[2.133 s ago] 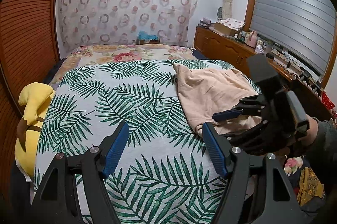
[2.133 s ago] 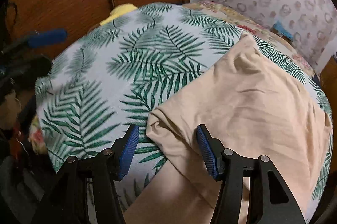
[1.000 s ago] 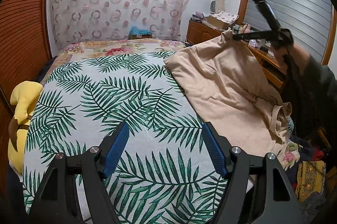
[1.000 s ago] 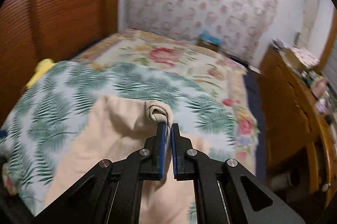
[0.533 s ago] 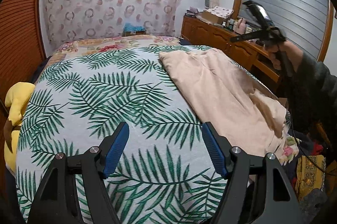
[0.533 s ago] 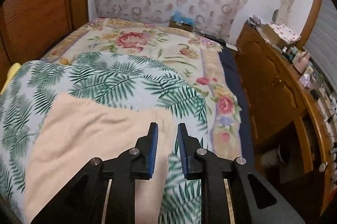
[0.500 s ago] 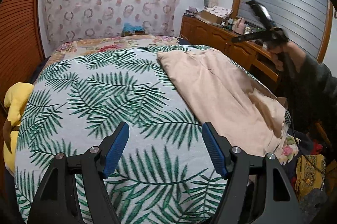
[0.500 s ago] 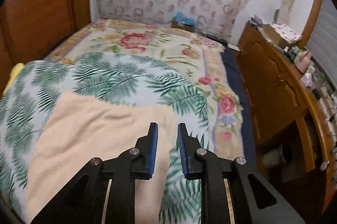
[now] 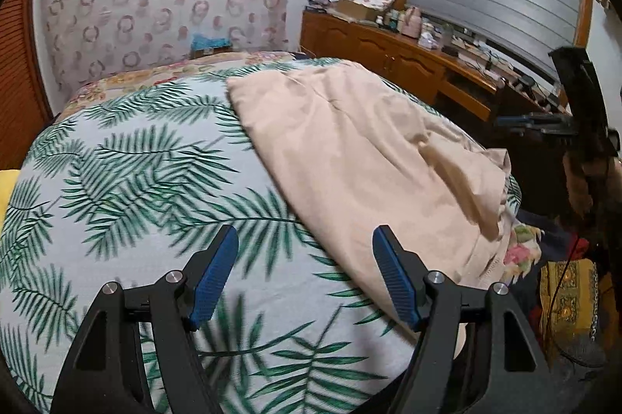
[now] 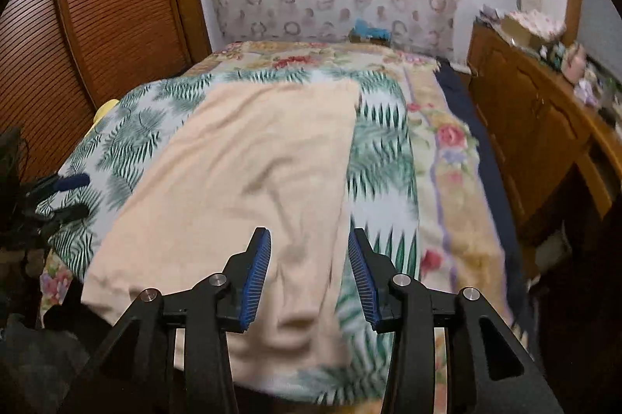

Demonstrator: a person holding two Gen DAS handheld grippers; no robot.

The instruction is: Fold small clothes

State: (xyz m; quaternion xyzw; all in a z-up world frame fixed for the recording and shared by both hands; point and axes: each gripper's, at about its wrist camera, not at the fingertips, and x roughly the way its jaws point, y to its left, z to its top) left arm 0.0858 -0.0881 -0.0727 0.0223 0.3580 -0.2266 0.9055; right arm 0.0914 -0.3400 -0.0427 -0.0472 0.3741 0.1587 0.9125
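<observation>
A beige garment lies spread on the right half of the palm-leaf bedspread. It also shows in the right wrist view, lengthwise, its near end rumpled at the bed's foot. My left gripper is open and empty above the bedspread, beside the garment's left edge. My right gripper is open and empty above the garment's near end. The right gripper also shows in the left wrist view, held off the bed's right side.
A wooden dresser with clutter runs along the right wall. A yellow soft toy lies at the bed's left edge by the wooden wardrobe. Clothes lie heaped on the floor at the bed's right.
My right gripper let go of the garment's corner, opened wider and drew back toward the bed's foot. The garment now lies flat. My left gripper moved right, closer to the garment.
</observation>
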